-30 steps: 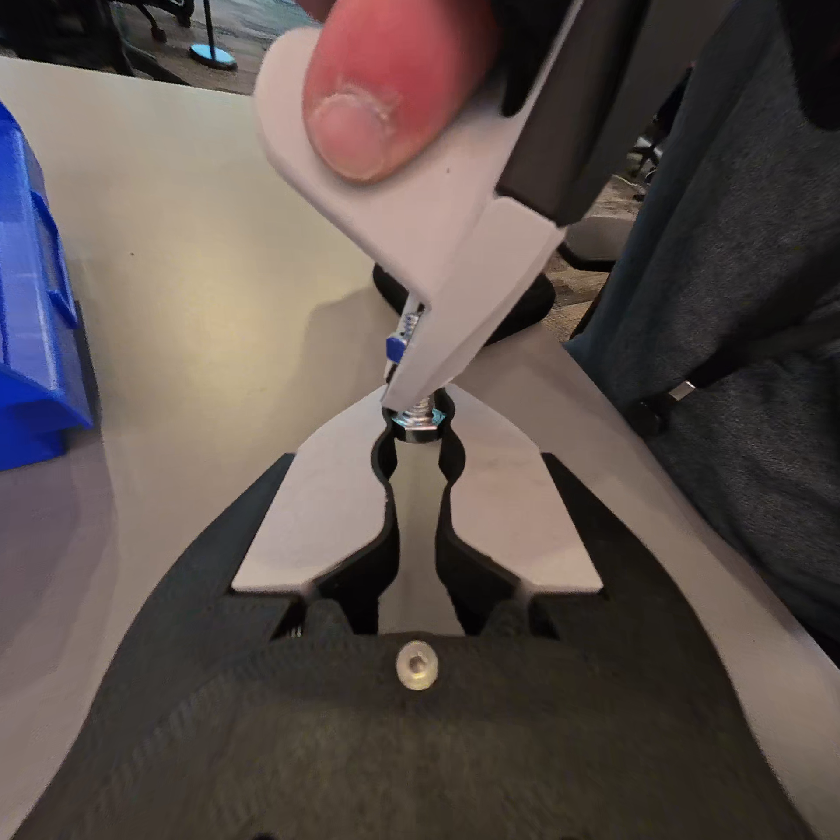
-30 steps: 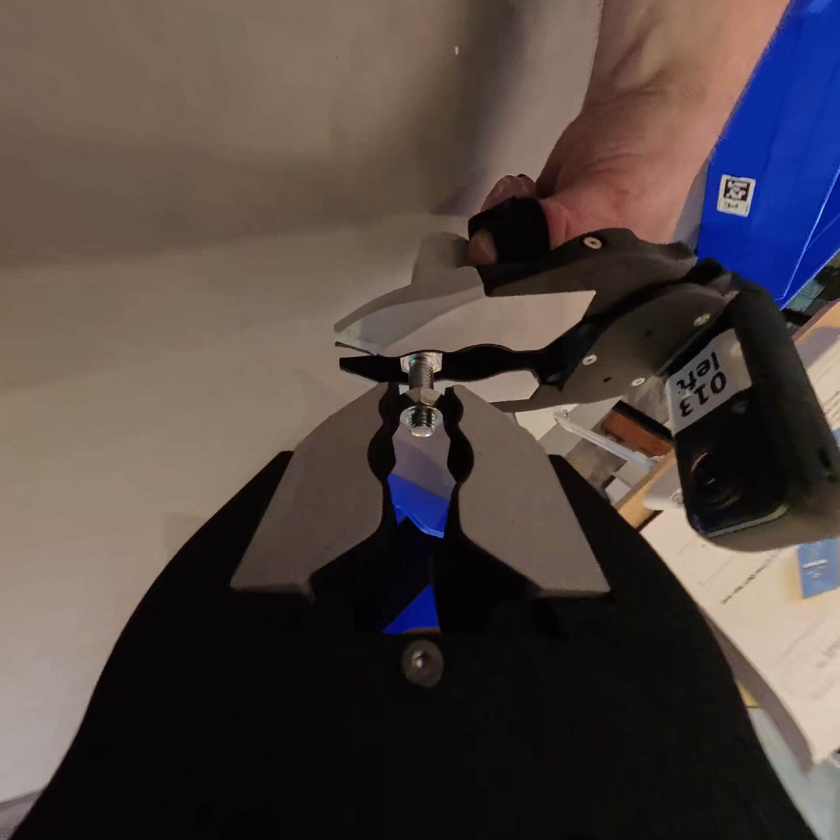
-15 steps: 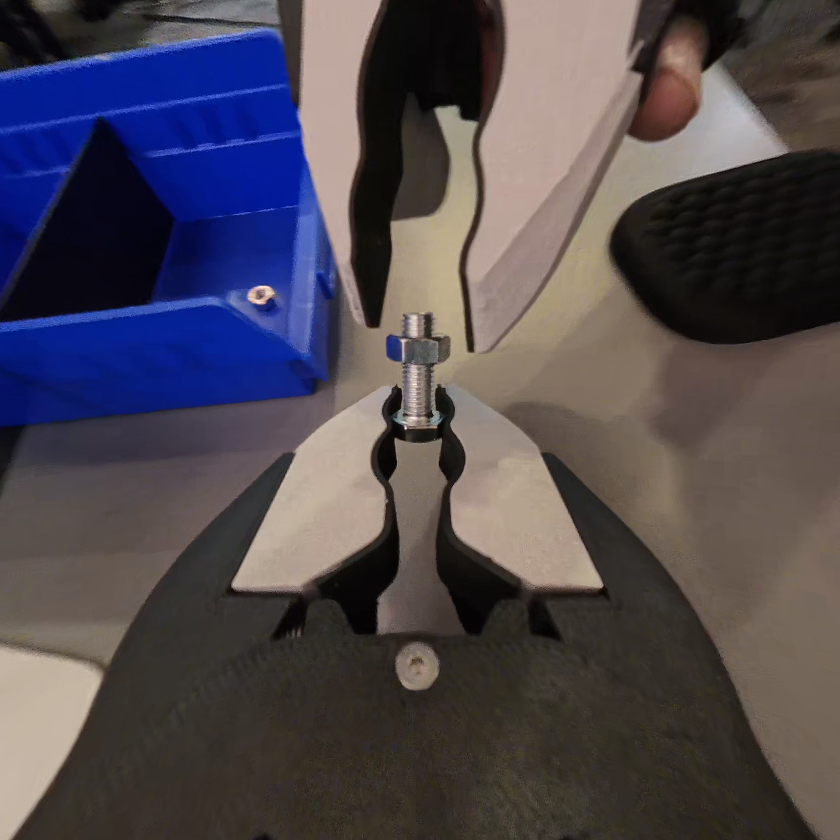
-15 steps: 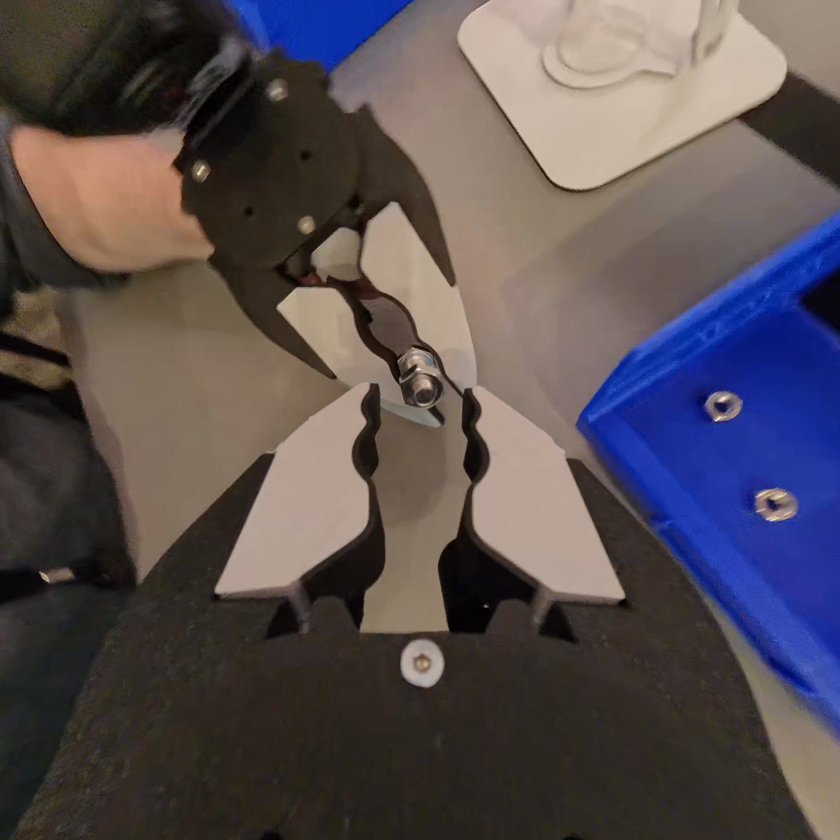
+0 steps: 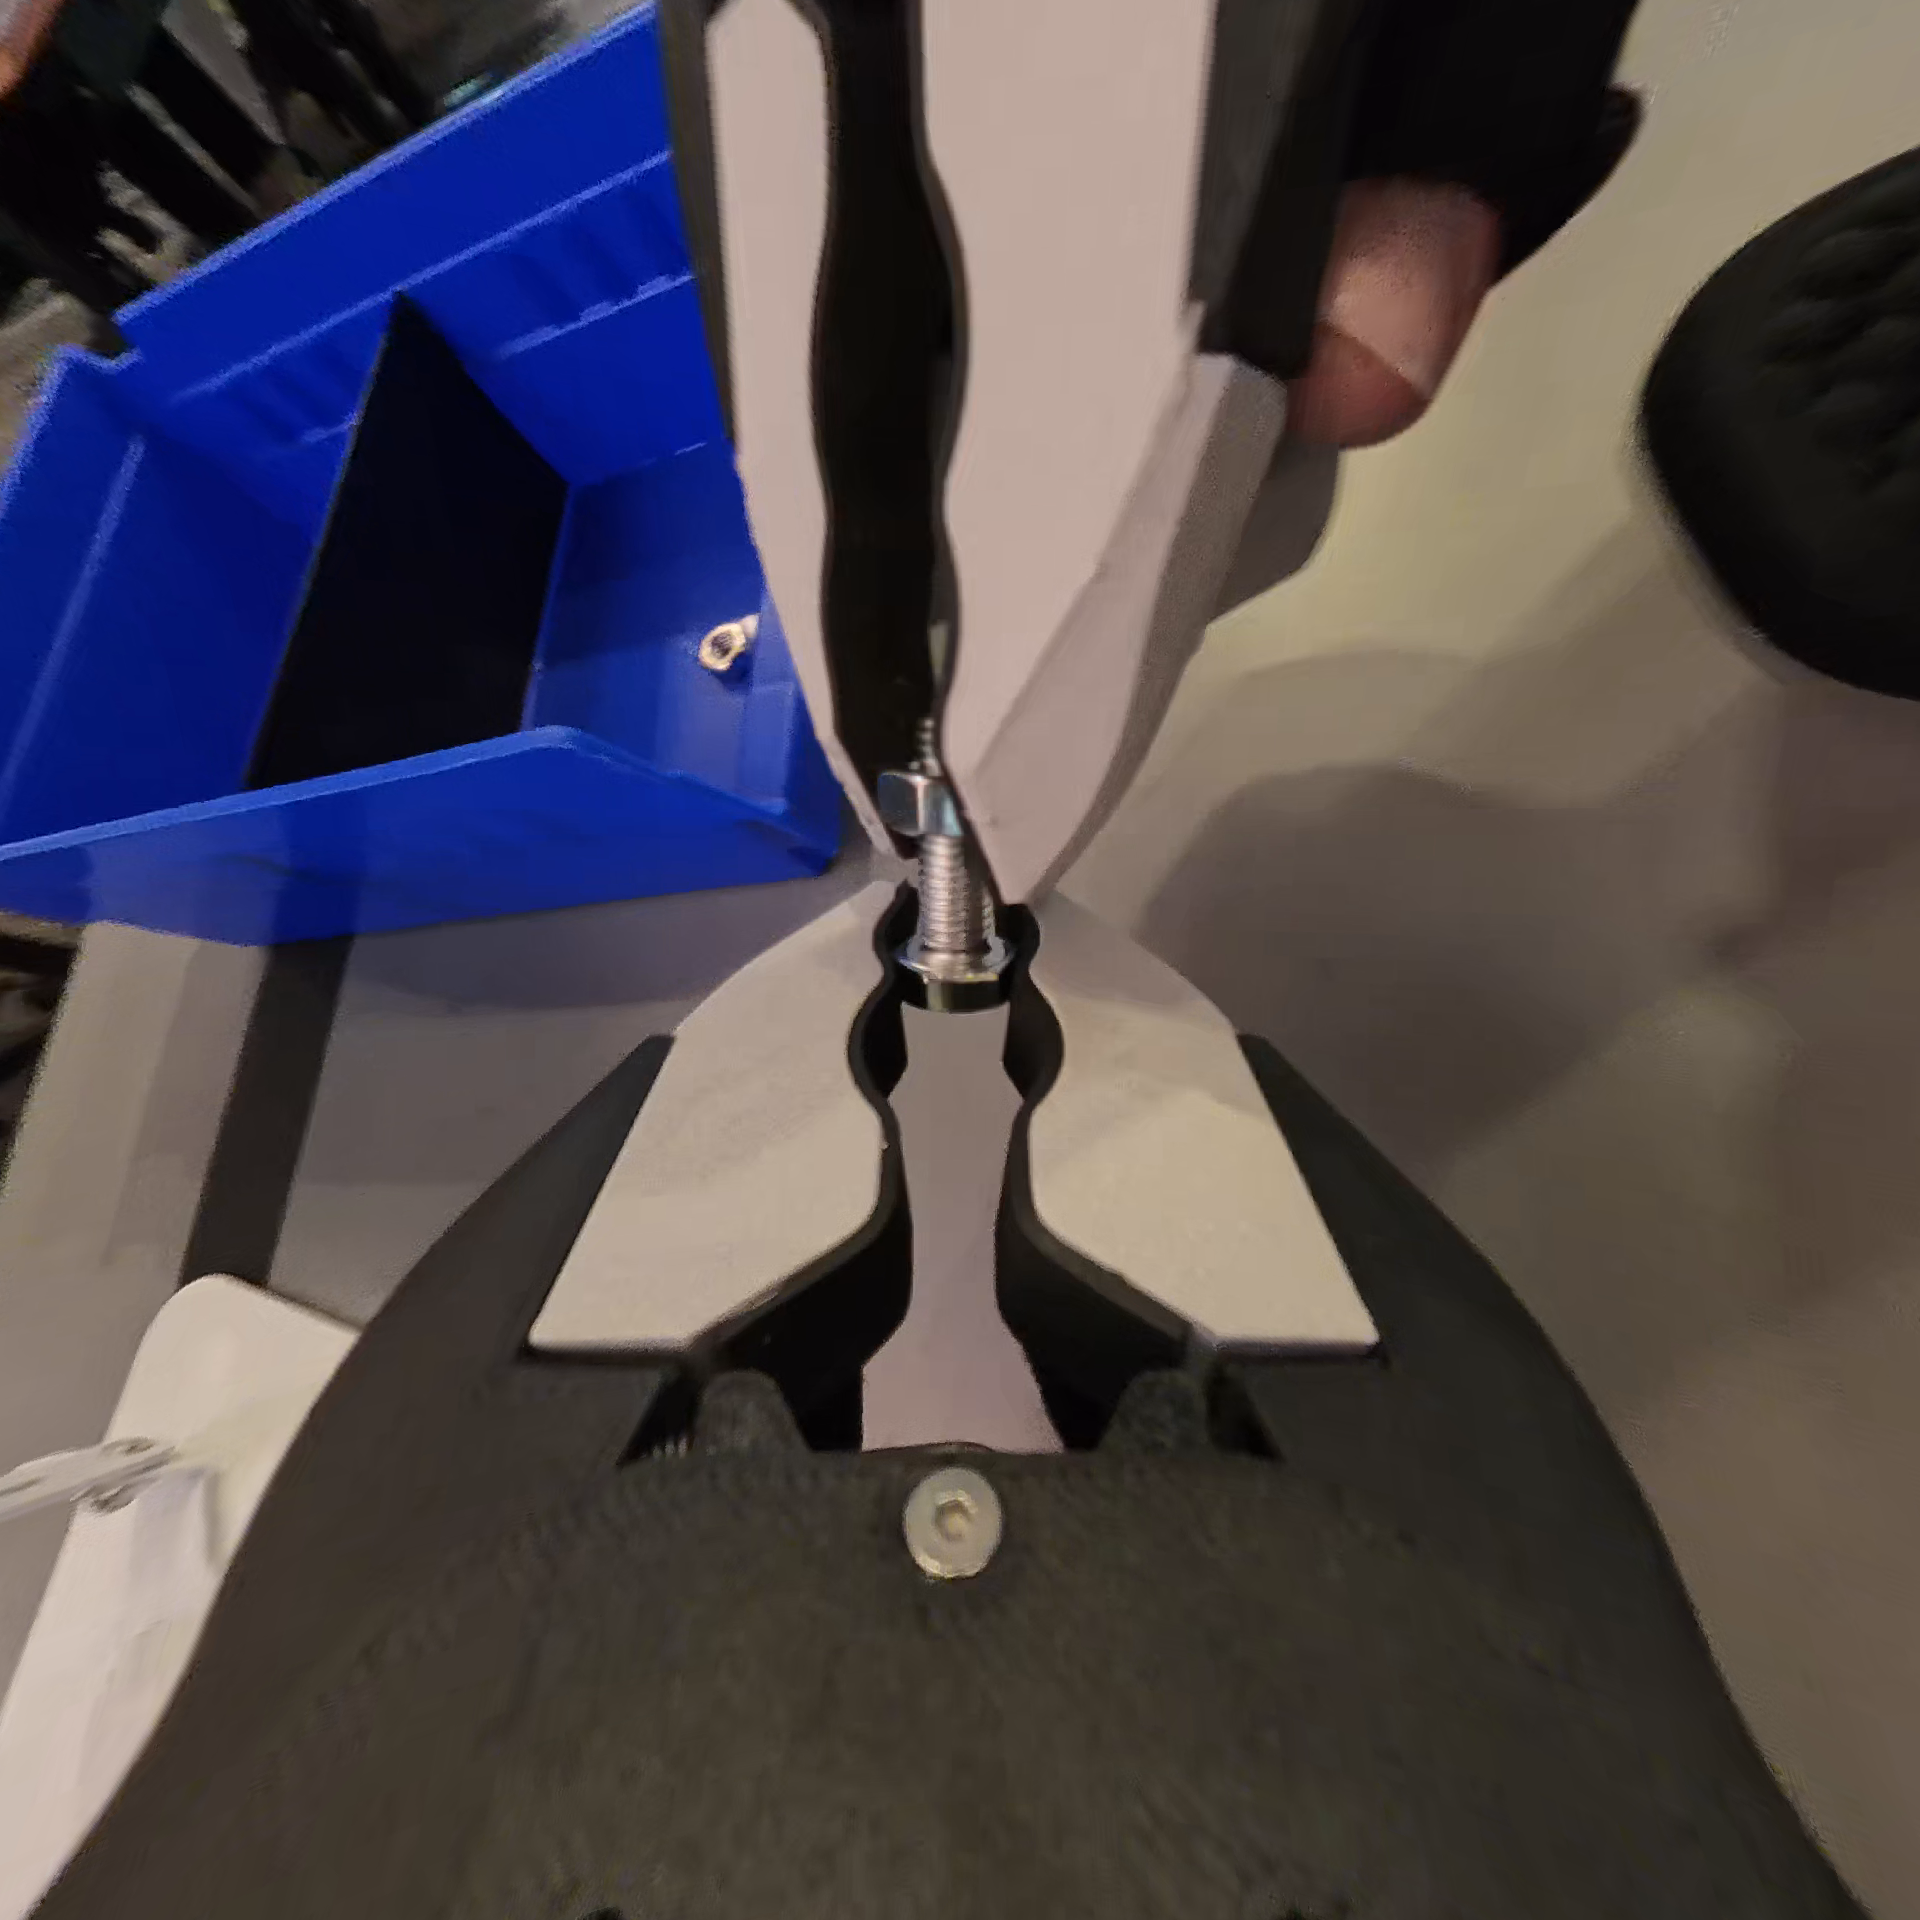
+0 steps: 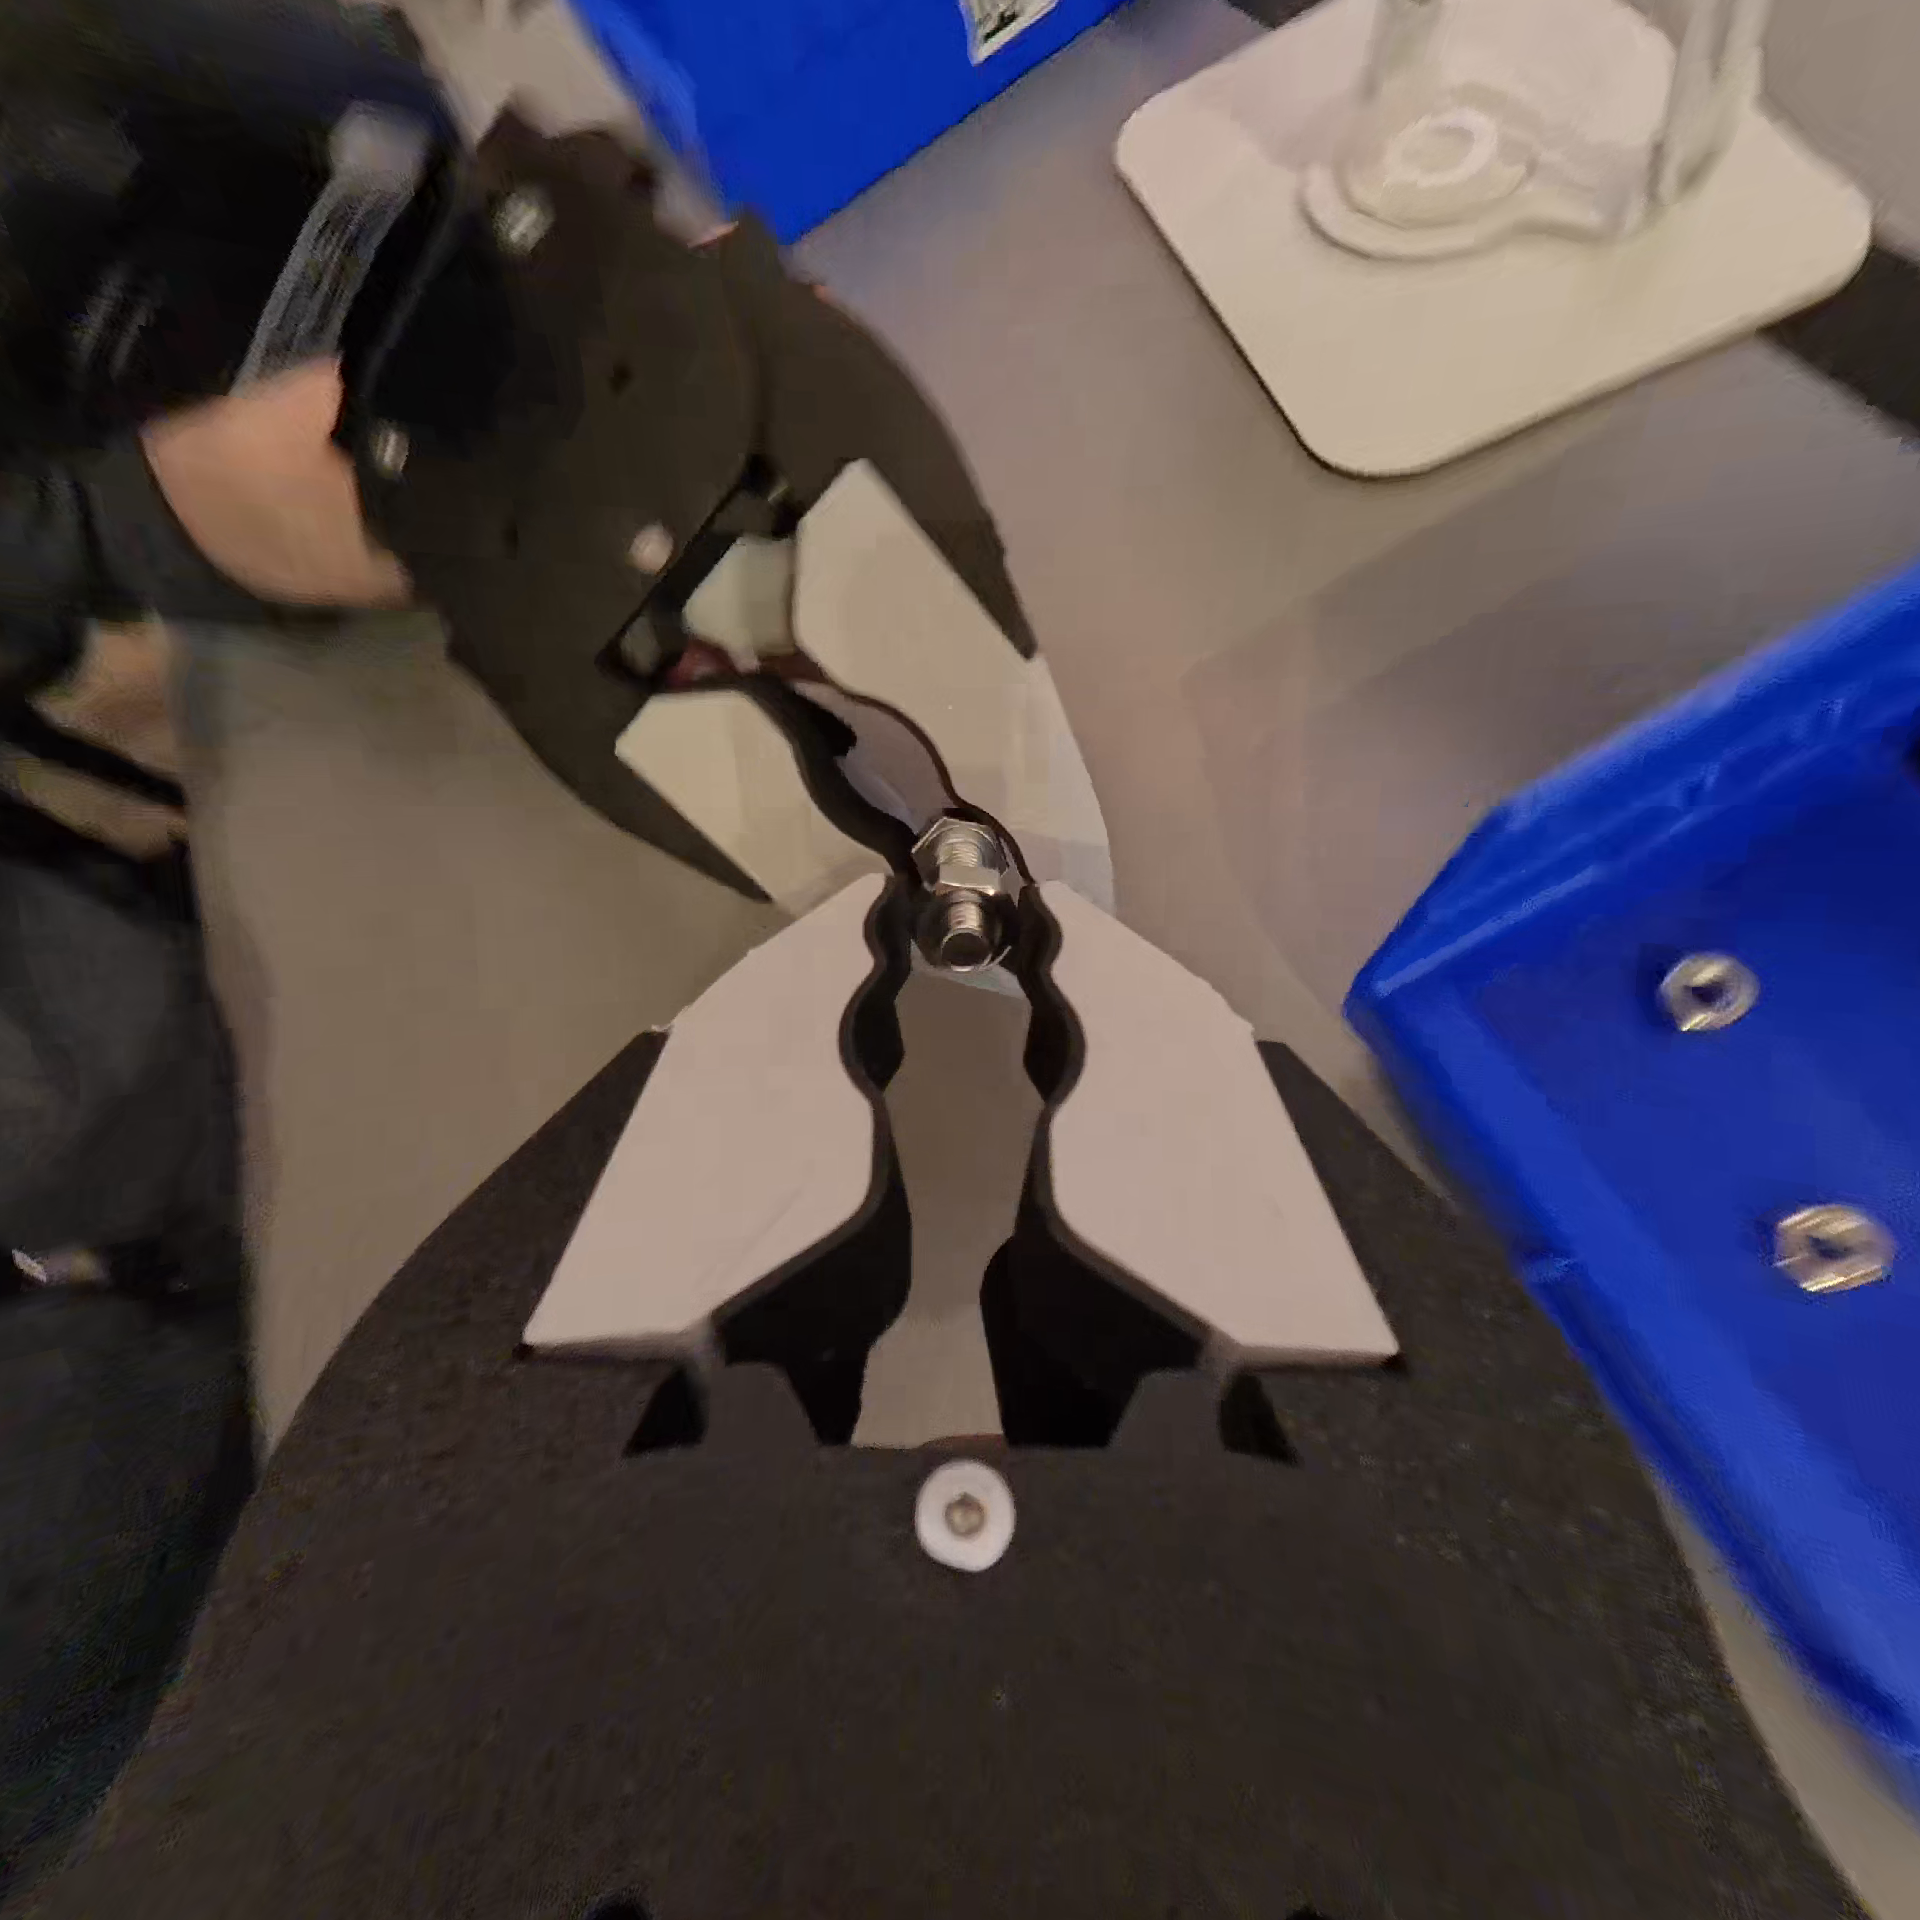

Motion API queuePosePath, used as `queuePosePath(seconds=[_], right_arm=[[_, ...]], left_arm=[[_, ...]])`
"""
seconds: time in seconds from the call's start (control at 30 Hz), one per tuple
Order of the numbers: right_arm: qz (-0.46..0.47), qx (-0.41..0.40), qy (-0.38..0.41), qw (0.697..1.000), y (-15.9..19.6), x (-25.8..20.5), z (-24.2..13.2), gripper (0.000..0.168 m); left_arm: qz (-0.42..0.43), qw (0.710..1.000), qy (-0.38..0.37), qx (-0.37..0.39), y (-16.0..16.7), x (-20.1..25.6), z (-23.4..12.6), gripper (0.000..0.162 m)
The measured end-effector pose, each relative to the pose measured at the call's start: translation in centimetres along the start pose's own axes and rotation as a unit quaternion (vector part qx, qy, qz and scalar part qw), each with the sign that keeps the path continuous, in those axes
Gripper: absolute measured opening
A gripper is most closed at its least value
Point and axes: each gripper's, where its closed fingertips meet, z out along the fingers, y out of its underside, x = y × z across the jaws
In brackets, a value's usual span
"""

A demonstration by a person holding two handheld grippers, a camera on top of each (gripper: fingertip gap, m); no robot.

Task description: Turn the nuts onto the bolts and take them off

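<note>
At frame centre in the left wrist view the left gripper (image 5: 951, 961) pinches the bolt (image 5: 943, 896) by its head, shank pointing straight up-frame into the right gripper (image 5: 925, 805), whose tips squeeze the nut (image 5: 907, 802) near the bolt's far end.

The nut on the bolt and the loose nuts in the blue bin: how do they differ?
The nut is threaded near the tip of the bolt; the loose nuts have no bolt through them. The nut is gripped by the right gripper, held in the air; the loose nuts lie flat on the floor of the blue bin. All are small silvery hex nuts.
</note>
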Motion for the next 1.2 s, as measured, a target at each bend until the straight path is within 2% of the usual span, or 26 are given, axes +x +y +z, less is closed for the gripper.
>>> queuePosePath(seconds=[0.1, 0.17, 0.23, 0.3, 0.37, 0.4, 0.47, 0.5, 0.57, 0.63, 0.67, 0.73, 0.83, 0.9, 0.97, 1.03, 1.1, 1.2], right_arm=[[-0.181, -0.062, 0.016, 0.981, 0.5, -0.7, -0.1, 0.020], [-0.315, -0.110, 0.023, 0.942, 1.0, -1.3, 0.0, 0.020], [-0.467, -0.156, 0.037, 0.870, 1.5, -1.9, 0.0, 0.020], [-0.600, -0.198, 0.050, 0.773, 1.8, -2.3, 0.0, 0.020], [-0.687, -0.231, 0.068, 0.686, 1.7, -2.5, 0.1, 0.019], [-0.709, -0.239, 0.072, 0.659, 1.5, -2.7, 0.2, 0.019], [-0.723, -0.245, 0.070, 0.642, 1.4, -2.8, 0.3, 0.019], [-0.719, -0.246, 0.071, 0.646, 1.3, -2.6, 0.2, 0.020], [-0.691, -0.236, 0.077, 0.679, 1.1, -2.4, 0.2, 0.020], [-0.646, -0.227, 0.101, 0.722, 0.6, -1.7, -0.1, 0.043], [-0.619, -0.220, 0.115, 0.745, 0.3, -1.3, -0.3, 0.047], [-0.530, -0.197, 0.127, 0.815, 0.0, -0.9, -0.6, 0.044], [-0.348, -0.135, 0.128, 0.919, -0.6, -0.1, -1.2, 0.040], [-0.199, -0.091, 0.109, 0.970, -0.6, 0.4, -1.3, 0.038], [-0.057, -0.051, 0.071, 0.995, -0.4, 0.6, -1.3, 0.036], [0.038, -0.018, 0.029, 0.999, -0.1, 0.6, -0.9, 0.036], [0.085, 0.003, 0.002, 0.996, 0.1, 0.5, -0.5, 0.031], [0.093, 0.019, -0.002, 0.995, 0.3, 0.5, 0.0, 0.020]], left_arm=[[-0.041, 0.993, 0.101, 0.032, -0.4, 1.7, -0.4, 0.015], [-0.071, 0.980, 0.180, 0.051, -0.5, 3.3, -0.7, 0.014], [-0.083, 0.961, 0.252, 0.078, -0.6, 4.8, -1.3, 0.015], [-0.108, 0.934, 0.328, 0.096, -0.9, 6.3, -2.0, 0.014], [-0.121, 0.917, 0.367, 0.103, -0.8, 6.9, -2.3, 0.014], [-0.124, 0.909, 0.383, 0.105, -0.7, 7.2, -2.5, 0.014], [-0.126, 0.905, 0.391, 0.112, -0.8, 7.3, -2.8, 0.015], [-0.126, 0.908, 0.384, 0.113, -0.8, 7.1, -2.7, 0.014], [-0.127, 0.912, 0.372, 0.115, -0.9, 6.6, -2.6, 0.015], [-0.133, 0.925, 0.337, 0.117, -0.9, 5.5, -2.2, 0.014], [-0.129, 0.934, 0.314, 0.113, -0.8, 5.0, -1.9, 0.015], [-0.127, 0.948, 0.268, 0.113, -0.9, 3.8, -1.5, 0.015], [-0.121, 0.971, 0.180, 0.100, -0.7, 1.9, -0.7, 0.015], [-0.109, 0.981, 0.135, 0.082, -0.5, 1.2, -0.3, 0.015], [-0.086, 0.993, 0.067, 0.055, -0.1, 0.1, 0.1, 0.015], [-0.064, 0.997, 0.021, 0.037, -0.1, -0.4, 0.3, 0.015], [-0.043, 0.999, -0.011, 0.016, 0.0, -0.7, 0.4, 0.015], [-0.023, 0.999, -0.035, 0.007, -0.2, -0.6, 0.4, 0.015]])
